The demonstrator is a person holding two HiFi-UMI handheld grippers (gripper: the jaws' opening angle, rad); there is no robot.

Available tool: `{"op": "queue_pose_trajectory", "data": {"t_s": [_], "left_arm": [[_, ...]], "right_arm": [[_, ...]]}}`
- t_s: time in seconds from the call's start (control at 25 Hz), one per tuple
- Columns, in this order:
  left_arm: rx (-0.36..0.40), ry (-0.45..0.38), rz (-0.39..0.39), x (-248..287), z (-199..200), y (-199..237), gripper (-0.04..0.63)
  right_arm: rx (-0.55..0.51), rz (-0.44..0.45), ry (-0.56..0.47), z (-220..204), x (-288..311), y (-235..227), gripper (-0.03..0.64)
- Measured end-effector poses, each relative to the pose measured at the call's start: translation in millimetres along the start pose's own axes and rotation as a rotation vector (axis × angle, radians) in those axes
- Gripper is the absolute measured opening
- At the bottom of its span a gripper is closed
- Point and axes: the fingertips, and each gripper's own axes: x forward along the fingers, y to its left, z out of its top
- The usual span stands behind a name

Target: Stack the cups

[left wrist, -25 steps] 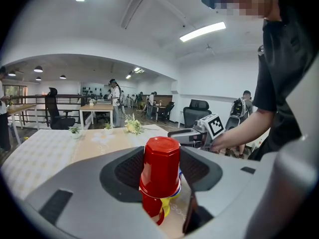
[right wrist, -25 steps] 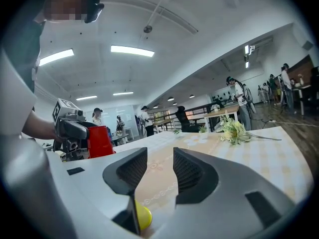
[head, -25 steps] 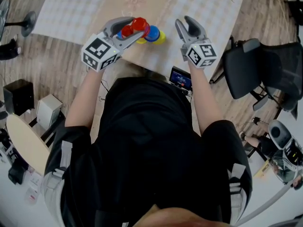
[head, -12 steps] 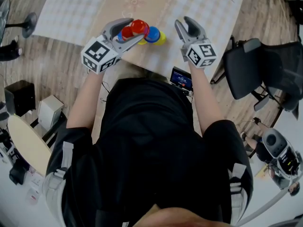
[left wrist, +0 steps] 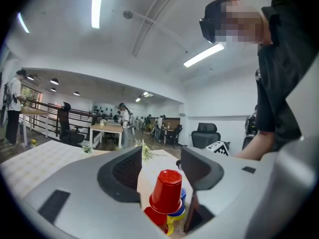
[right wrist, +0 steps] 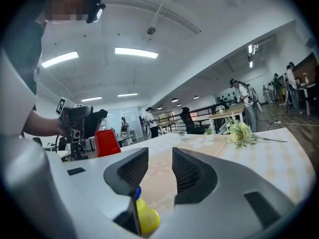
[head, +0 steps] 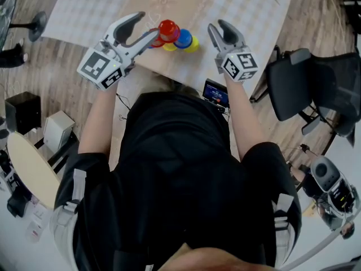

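Left of the cup stack (head: 176, 38), the left hand-held gripper (head: 146, 26) hovers over the near edge of the desk (head: 96, 7). Its jaws stand wide apart after just opening, and nothing is pressed between them. In its own view the top red cup (left wrist: 167, 190) shows in the gap, beyond the tips and untouched. That cup sits upside down at the stack's peak, with a second red cup (left wrist: 154, 216), a blue cup (left wrist: 183, 199) and a yellow cup (left wrist: 171, 226) below it. Right of the stack, near it but apart, the right hand-held gripper (head: 218, 27) points across the desk with jaws partly apart and empty. Farther right of the stack, off the desk, stands a black office chair (head: 316, 83).
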Motion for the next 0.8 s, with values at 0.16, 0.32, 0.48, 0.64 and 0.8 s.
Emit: {"op": "queue_pose_trajectory", "data": {"t_s": [0.16,0.32,0.48,0.64,0.8], "left_arm": [[-0.032,-0.100,0.108,-29.0,13.2,8.9,0.198],[-0.104,-0.139,0.188,-54.0,1.2,9.7,0.136],[-0.111,-0.123,0.226,-67.2,-19.5,-2.0,0.067],[-0.065,-0.075,0.254,-76.6,-46.3,-14.0,0.015],[-0.070,-0.043,0.304,-87.1,-77.7,-18.3,0.005]], "right_arm": [[-0.046,0.040,-0.021,11.1,-8.8,19.5,0.110],[-0.065,0.074,-0.055,24.5,-24.2,36.6,0.023],[-0.091,0.088,-0.067,30.1,-41.7,49.3,0.012],[-0.114,0.062,-0.054,24.7,-57.3,61.9,0.011],[-0.089,0.016,-0.039,14.0,-69.3,71.0,0.011]]}}
